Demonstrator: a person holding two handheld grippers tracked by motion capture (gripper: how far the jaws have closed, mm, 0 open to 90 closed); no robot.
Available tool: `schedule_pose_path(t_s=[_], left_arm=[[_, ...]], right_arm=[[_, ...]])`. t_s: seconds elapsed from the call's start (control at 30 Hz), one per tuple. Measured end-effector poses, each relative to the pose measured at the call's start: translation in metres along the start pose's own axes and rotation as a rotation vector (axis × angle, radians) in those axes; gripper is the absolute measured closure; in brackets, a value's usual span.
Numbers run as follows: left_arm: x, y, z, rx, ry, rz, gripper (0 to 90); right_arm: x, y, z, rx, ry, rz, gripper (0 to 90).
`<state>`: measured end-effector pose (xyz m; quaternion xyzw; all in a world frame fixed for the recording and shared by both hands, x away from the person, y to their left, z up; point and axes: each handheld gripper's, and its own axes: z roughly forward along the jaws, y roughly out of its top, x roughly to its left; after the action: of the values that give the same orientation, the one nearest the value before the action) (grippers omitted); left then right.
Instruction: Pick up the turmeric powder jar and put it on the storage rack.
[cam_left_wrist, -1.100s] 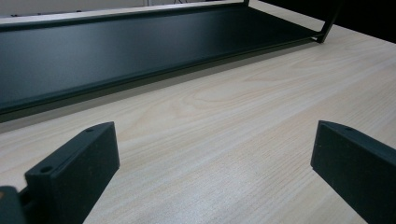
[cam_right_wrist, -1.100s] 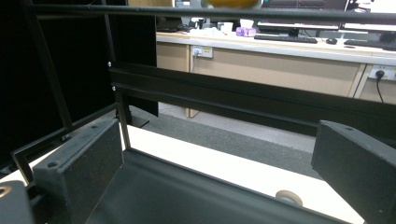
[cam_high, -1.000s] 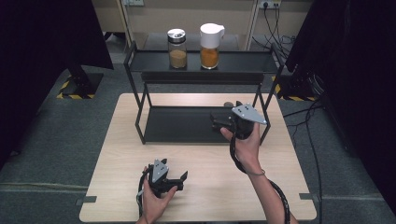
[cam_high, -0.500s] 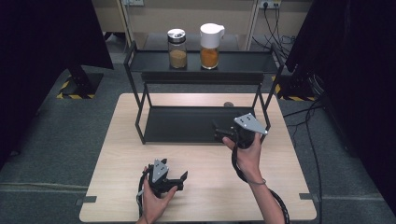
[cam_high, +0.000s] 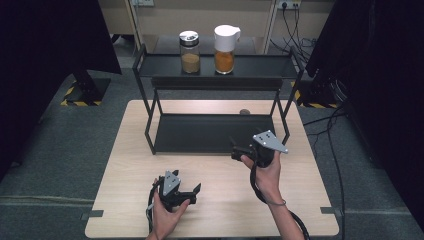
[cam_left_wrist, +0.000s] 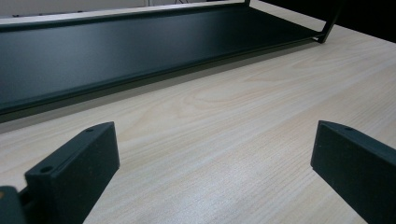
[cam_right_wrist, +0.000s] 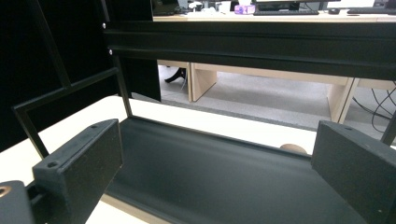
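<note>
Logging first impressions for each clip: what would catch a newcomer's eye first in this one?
The black two-tier rack at the table's far half, with two jars on its top shelf: a glass jar with a metal lid and a white-lidded jar of orange powder. Nearer, both tools are open and empty: the right tool at the lower shelf's front edge, the left tool low over the wooden table.
</note>
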<state>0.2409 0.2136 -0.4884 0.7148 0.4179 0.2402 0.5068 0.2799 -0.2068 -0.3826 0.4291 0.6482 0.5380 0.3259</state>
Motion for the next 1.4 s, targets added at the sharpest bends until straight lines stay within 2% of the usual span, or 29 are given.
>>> schedule_pose_path(t_s=[0.37, 0.7, 1.4], left_arm=[[0.001, 0.0, 0.0, 0.001, -0.001, -0.003, 0.3], [0.0, 0.0, 0.0, 0.001, 0.0, -0.002, 0.3], [0.0, 0.0, 0.0, 0.001, 0.003, -0.002, 0.3]], right_arm=[[0.005, -0.02, -0.005, 0.021, -0.003, -0.029, 2.4], [0.003, -0.04, -0.009, 0.033, -0.002, 0.02, 2.4], [0.0, -0.065, -0.017, 0.064, -0.005, 0.058, 2.5]])
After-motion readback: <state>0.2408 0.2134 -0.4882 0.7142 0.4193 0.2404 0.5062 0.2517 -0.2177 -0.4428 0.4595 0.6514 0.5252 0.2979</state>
